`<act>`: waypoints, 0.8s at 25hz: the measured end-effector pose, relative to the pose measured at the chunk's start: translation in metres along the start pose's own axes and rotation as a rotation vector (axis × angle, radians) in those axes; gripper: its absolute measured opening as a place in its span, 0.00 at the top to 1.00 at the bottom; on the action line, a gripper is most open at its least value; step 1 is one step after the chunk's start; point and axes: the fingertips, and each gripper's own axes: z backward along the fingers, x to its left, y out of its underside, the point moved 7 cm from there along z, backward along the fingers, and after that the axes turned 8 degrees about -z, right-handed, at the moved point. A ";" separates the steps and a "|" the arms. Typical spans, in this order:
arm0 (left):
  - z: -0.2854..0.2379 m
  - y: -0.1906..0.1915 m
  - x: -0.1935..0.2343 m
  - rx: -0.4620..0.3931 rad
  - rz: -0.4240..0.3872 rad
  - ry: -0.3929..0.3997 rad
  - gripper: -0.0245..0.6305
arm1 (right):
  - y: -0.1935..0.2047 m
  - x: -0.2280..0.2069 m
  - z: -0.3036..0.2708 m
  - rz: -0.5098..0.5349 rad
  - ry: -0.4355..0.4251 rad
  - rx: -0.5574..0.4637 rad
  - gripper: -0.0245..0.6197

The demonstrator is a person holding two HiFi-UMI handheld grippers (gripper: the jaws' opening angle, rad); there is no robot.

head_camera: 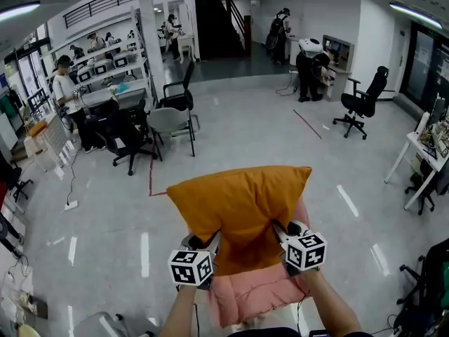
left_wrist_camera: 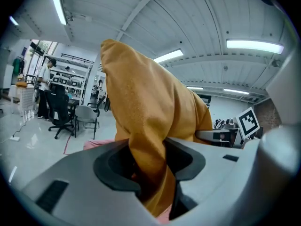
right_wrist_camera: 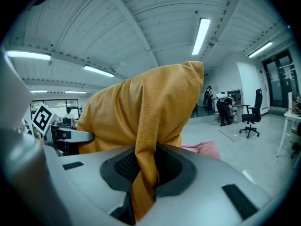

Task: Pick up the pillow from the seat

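An orange pillow (head_camera: 238,206) hangs in the air in front of me, held up above a pink cushion (head_camera: 256,293) that lies on the seat below. My left gripper (head_camera: 209,248) is shut on the pillow's near left edge, and its fabric (left_wrist_camera: 146,140) is pinched between the jaws. My right gripper (head_camera: 279,234) is shut on the near right edge, with a fold of the orange pillow (right_wrist_camera: 146,140) squeezed between the pads. The pink cushion (right_wrist_camera: 204,149) shows just behind the right jaws.
A grey chair (head_camera: 170,123) and black office chairs (head_camera: 125,135) stand on the floor ahead left. Another black chair (head_camera: 363,102) is at the far right, beside a white table (head_camera: 421,153). People work at desks along the far walls.
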 end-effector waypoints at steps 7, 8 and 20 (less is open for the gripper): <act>0.030 -0.004 -0.005 -0.033 -0.013 0.001 0.68 | 0.001 0.024 0.023 0.009 -0.004 -0.039 0.84; 0.033 -0.004 -0.005 -0.033 -0.012 0.000 0.68 | 0.003 0.026 0.024 0.007 -0.004 -0.042 0.83; 0.054 -0.015 -0.021 -0.070 -0.029 -0.003 0.68 | -0.003 0.036 0.052 0.017 -0.017 -0.095 0.83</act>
